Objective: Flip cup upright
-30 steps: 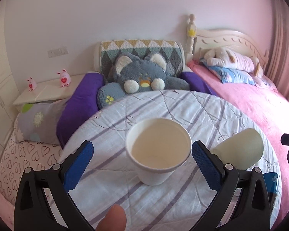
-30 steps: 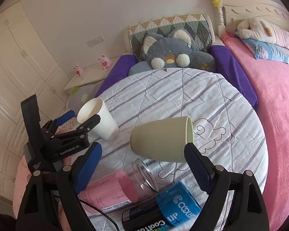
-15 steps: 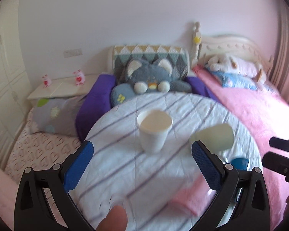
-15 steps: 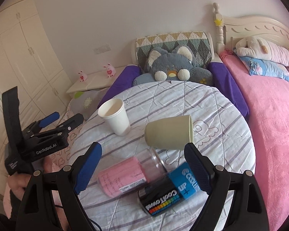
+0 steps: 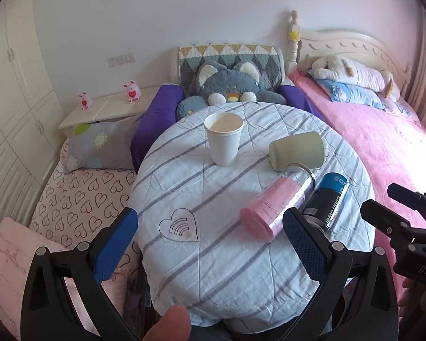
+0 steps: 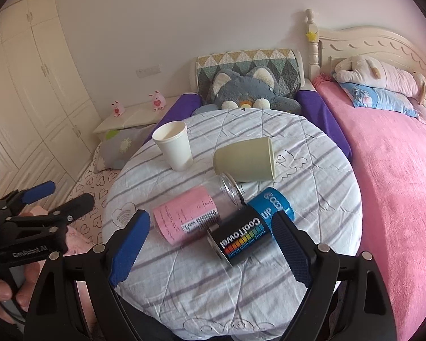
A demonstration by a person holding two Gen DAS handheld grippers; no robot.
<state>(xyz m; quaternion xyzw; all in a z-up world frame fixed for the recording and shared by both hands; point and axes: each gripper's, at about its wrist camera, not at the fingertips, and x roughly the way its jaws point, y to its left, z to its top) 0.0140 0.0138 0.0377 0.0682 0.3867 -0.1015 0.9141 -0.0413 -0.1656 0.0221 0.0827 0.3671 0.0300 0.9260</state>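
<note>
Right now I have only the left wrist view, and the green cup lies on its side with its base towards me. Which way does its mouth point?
Observer: In the right wrist view, the green cup has its rim on the right, towards the pink blanket.
Reviewer: Where does the left gripper sit relative to the table?
Observer: The left gripper hangs beyond the left edge of the table, open and holding nothing.
Reviewer: Anything on the far side of the pink jar?
Observer: The pink jar has a barcode on its label, facing the right camera.
</note>
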